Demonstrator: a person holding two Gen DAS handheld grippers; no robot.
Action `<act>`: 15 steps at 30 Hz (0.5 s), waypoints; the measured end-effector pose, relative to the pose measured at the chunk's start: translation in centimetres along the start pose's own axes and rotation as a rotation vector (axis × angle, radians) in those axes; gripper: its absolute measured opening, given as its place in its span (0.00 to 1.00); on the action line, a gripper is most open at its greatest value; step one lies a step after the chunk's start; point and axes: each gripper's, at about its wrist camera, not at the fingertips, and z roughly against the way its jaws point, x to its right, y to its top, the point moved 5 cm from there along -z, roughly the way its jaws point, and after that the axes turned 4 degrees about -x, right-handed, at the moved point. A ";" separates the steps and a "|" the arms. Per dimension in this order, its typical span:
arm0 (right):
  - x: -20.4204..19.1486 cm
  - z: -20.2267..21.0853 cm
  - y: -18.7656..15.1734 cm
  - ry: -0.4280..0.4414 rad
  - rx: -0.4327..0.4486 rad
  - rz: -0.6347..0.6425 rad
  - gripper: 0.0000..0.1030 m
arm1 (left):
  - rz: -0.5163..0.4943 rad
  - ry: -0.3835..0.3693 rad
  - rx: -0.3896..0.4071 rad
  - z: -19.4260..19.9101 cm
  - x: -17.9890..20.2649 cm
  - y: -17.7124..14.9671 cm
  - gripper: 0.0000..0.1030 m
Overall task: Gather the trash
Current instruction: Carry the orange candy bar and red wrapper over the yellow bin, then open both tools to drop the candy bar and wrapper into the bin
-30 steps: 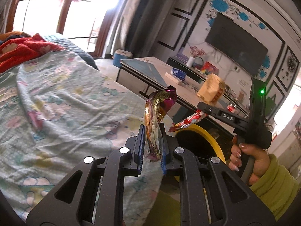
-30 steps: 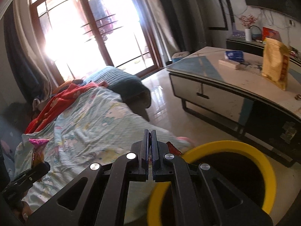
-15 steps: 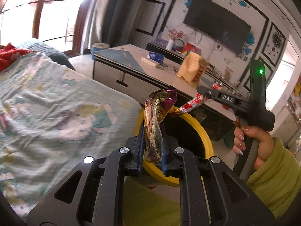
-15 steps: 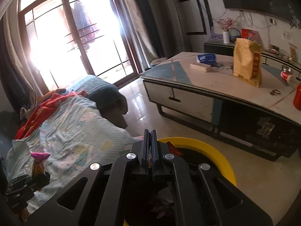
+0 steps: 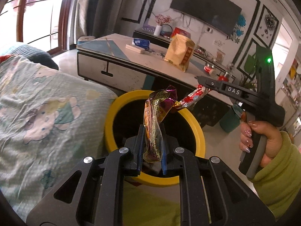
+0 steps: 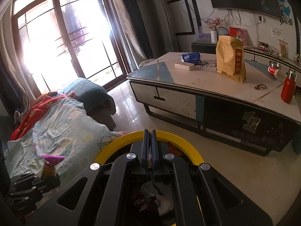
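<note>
With my left gripper (image 5: pixel 151 150) clamped on a gold wrapper (image 5: pixel 153 124) and my right gripper (image 5: pixel 199 82) on a red wrapper (image 5: pixel 191 98) above the yellow bin (image 5: pixel 111 116), a mistimed release risks one drifting past its rim.

this was a lived-in home sitting room. a dark flat television (image 5: pixel 206 9) hung on a wall painted with blue flowers, above a low media cabinet (image 6: pixel 263 54) with a vase of red sprigs (image 6: pixel 213 31). a coffee table (image 6: pixel 188 79) carried a snack bag (image 6: pixel 230 58) near its far edge, and a sofa under a cartoon-print blanket (image 5: pixel 37 103) faced tall glazed balcony doors (image 6: pixel 65 43) with curtains.
</note>
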 end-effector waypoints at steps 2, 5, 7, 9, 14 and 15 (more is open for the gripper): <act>0.2 0.0 -0.3 0.009 -0.011 -0.001 0.03 | -0.011 -0.001 -0.013 -0.5 0.3 0.2 0.09; 0.2 0.0 -0.8 0.018 -0.026 0.004 0.03 | -0.022 0.000 -0.026 -1.4 0.6 0.7 0.09; 0.2 -0.1 -1.1 0.024 -0.035 0.009 0.03 | -0.025 -0.002 -0.034 -1.9 0.7 1.0 0.09; 0.2 -0.1 -1.3 0.033 -0.045 0.007 0.03 | -0.034 0.002 -0.039 -2.3 1.0 1.2 0.09; 0.2 -0.1 -1.7 0.054 -0.062 0.000 0.09 | -0.049 0.000 -0.047 -3.3 1.5 2.0 0.32; 0.2 0.0 -1.7 0.055 -0.062 -0.002 0.14 | -0.056 0.002 -0.043 -3.4 1.7 2.0 0.41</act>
